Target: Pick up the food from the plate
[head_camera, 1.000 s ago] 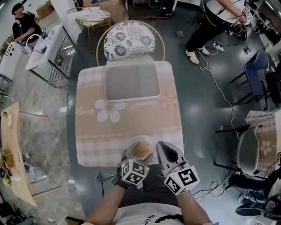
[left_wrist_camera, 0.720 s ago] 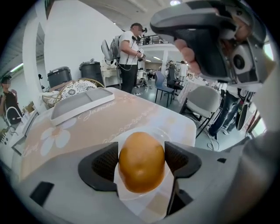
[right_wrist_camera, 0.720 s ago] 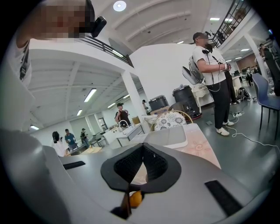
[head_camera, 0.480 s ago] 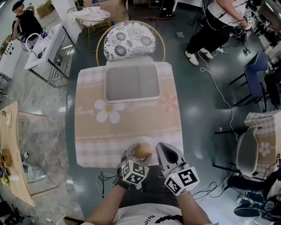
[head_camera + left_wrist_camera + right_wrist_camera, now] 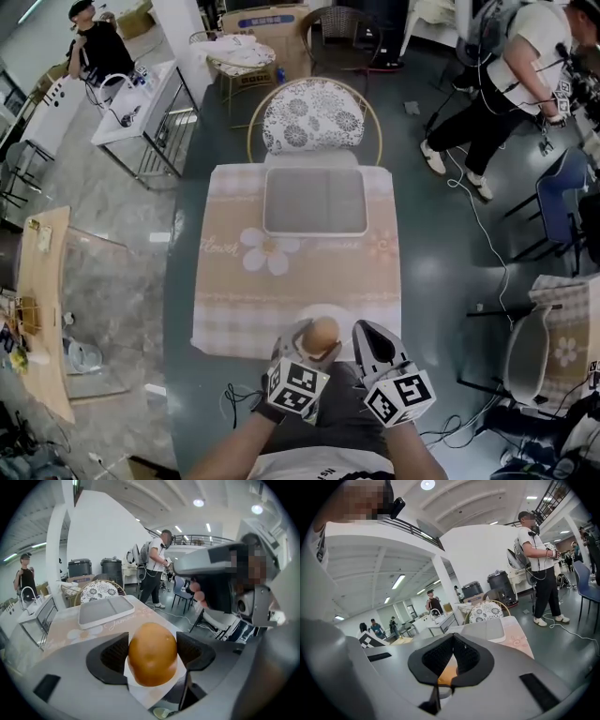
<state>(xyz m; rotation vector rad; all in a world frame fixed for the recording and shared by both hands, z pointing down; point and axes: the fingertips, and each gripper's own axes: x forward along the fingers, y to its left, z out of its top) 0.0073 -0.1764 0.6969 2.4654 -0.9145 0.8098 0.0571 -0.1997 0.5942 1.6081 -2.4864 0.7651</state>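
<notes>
One bun (image 5: 152, 652), round and golden-brown, sits dead centre between the jaws of your left gripper (image 5: 317, 343). Both pads press on its sides, so that gripper is pinching it, with a bit of white paper liner (image 5: 140, 693) caught underneath. In the left gripper view it looks slightly taller than it is wide, and you're squeezing across the narrower width, which I'd say is the right way to hold it.

From the head view the bun hangs over the near edge of the white plate (image 5: 325, 308), at your end of the table (image 5: 281, 281). I can't tell how far it has cleared the plate, so the way out is straight up.

Your right gripper (image 5: 452, 660) is just beside it on the right, jaws pressed together on nothing, with the bun only peeking through from behind. Left is obviously the nearer hand, so keep the right one out of it. That grey tray (image 5: 314, 200) at the far end is well apart from all this.
</notes>
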